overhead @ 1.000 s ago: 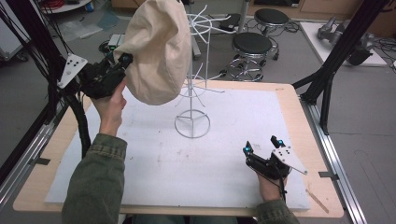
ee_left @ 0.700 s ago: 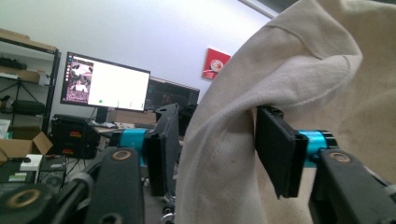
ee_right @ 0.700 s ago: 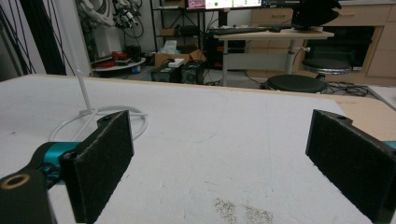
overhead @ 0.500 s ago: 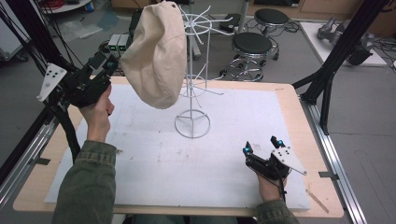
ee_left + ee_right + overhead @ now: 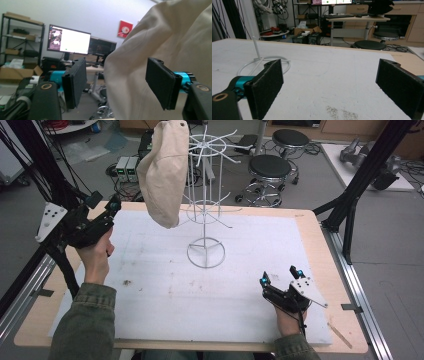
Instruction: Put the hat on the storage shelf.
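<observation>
One beige cap (image 5: pixel 162 172) hangs on one white wire rack (image 5: pixel 206 205); both hand-held grippers, left (image 5: pixel 102 212) and right (image 5: pixel 280 279), stand apart, gripping nothing.

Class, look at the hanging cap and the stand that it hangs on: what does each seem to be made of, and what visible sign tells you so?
Cap: seems a soft woven cloth, matte beige; it sags and shows folds and creases. Stand: looks like thin metal wire with a smooth white coating, though plastic cannot be ruled out; its slim rods and ring base keep a rigid shape.
</observation>
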